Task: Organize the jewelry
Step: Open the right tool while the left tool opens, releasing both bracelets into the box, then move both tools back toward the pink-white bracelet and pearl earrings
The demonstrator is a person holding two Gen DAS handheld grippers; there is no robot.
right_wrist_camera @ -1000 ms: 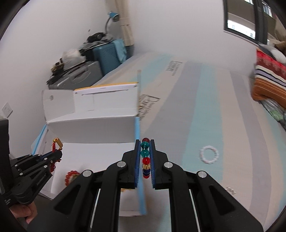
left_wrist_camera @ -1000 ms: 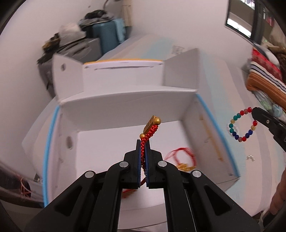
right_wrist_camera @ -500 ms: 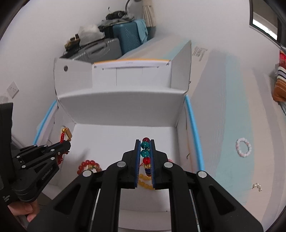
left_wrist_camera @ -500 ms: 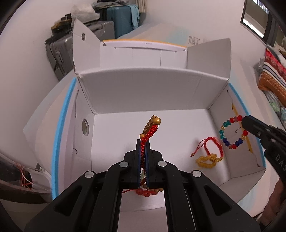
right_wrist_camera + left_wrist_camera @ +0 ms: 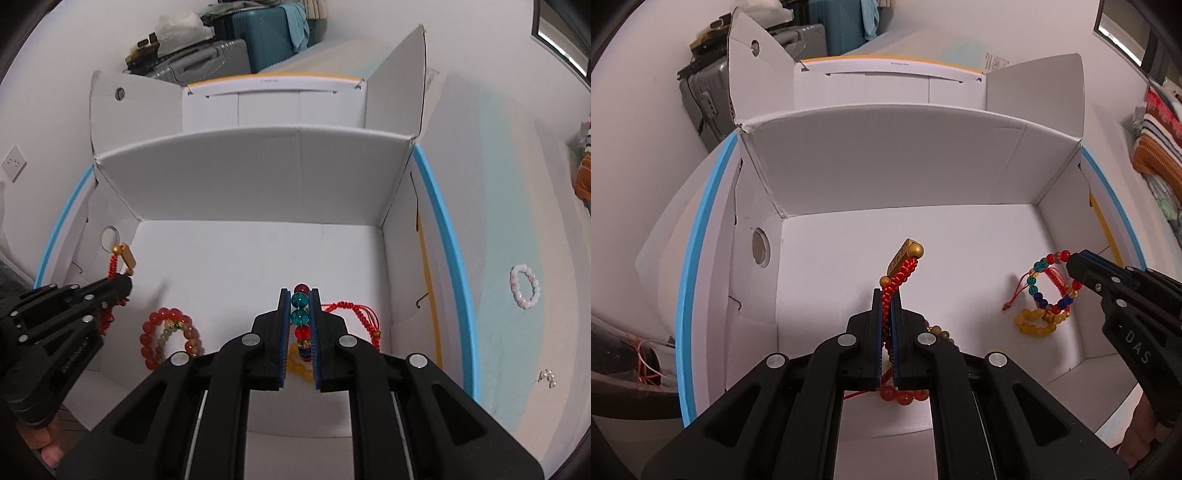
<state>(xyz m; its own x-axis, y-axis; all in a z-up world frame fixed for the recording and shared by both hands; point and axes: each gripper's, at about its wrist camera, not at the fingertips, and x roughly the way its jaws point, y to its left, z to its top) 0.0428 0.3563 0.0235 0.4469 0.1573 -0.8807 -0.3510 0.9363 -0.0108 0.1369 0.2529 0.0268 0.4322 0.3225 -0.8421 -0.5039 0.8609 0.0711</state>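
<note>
The red cord bracelet with a gold bar (image 5: 903, 266) was clenched between the pads of the left gripper (image 5: 887, 295) at frame centre, and the multicoloured bead bracelet (image 5: 300, 308) was likewise clamped in the right gripper (image 5: 300, 295), both hanging over the floor of the open white box (image 5: 894, 173), judged ready for dropping in. Inside already lay a red-and-amber bead bracelet (image 5: 168, 338) at lower left and a yellow bead bracelet on red cord (image 5: 1036, 321) at right, while a white bead ring (image 5: 524, 286) remained outside on the striped bedding (image 5: 498, 221). The only legible writing was "DAS" on the right gripper's body; the box flap print was too small to read.

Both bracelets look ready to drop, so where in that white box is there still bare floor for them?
The box floor is bare along the far wall and through the middle. It is crowded near the front: orange and red beaded bracelets front-left, a red cord bracelet with yellow beads front-right.
</note>
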